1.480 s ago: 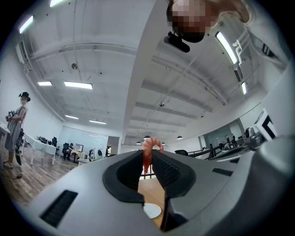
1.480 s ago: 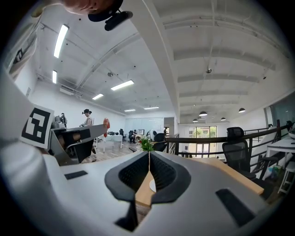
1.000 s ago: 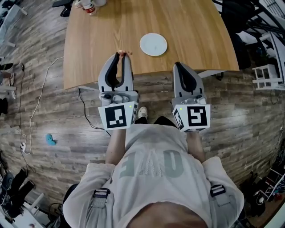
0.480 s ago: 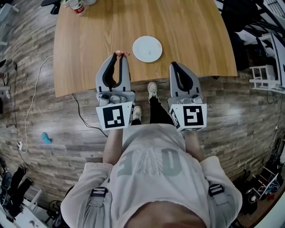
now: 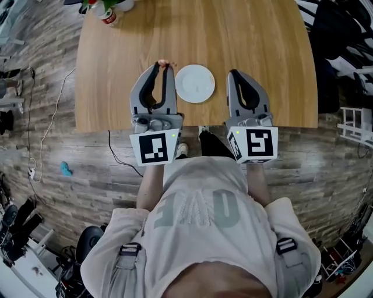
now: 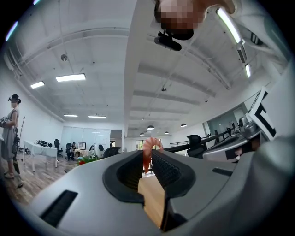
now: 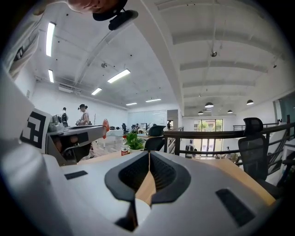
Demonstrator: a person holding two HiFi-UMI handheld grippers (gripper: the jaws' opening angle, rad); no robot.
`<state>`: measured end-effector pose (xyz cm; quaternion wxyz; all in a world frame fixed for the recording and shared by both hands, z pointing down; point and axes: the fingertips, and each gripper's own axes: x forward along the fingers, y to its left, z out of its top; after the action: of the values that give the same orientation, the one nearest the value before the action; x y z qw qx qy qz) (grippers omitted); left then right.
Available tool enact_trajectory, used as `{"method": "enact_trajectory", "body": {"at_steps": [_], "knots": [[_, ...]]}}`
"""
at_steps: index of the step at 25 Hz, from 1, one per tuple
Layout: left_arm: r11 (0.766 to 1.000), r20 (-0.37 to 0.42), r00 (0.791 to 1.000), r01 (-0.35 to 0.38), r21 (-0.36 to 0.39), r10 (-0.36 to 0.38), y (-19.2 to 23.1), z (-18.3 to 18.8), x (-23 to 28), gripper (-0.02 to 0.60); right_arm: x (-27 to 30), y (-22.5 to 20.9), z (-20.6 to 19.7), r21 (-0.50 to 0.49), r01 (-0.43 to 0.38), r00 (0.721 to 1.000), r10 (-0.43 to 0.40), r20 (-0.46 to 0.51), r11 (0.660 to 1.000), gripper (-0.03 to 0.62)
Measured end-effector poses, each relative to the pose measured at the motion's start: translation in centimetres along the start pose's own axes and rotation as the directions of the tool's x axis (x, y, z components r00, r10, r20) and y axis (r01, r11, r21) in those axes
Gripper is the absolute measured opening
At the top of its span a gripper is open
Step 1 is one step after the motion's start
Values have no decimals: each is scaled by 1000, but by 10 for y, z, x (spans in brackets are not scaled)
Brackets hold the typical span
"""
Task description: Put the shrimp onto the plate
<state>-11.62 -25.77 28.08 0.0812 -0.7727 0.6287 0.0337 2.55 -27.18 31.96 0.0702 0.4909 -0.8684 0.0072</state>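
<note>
My left gripper (image 5: 162,65) is shut on an orange-pink shrimp (image 5: 164,63), held above the wooden table (image 5: 116,70) just left of the white plate (image 5: 194,83). In the left gripper view the shrimp (image 6: 149,152) sticks up curled between the closed jaws of the left gripper (image 6: 148,159). The plate looks bare. My right gripper (image 5: 235,74) hangs shut and holds nothing, right of the plate near the table's front edge. In the right gripper view the right gripper (image 7: 148,159) has its jaws pressed together, and the shrimp (image 7: 105,127) shows small at the left.
A can and a green plant (image 5: 107,10) stand at the table's far left corner; in the right gripper view the plant (image 7: 133,139) is visible too. Wood floor with a cable (image 5: 46,134) lies to the left. Chairs (image 5: 329,35) stand at the right.
Both grippers have moved forward over the table. The left one, still holding the shrimp, now sits beside the plate.
</note>
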Motion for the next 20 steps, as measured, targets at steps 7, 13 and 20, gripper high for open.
{"method": "enact_trajectory", "body": {"at_steps": [7,13,20], "knots": [[999,-21,1000,-22,48,23,-9,-1,45,64,34,-34,-4,27,-46,999,47,-22,999,21],[996,-17,998,-64,60,66,-6,-2,63,64,50,-44,-8,20,-101,995,102,-22,995,21],[998,-63,997,-41,42,44,3,-12,78,64,59,-47,-5,32,-73,997,74,-24,997,21]]}}
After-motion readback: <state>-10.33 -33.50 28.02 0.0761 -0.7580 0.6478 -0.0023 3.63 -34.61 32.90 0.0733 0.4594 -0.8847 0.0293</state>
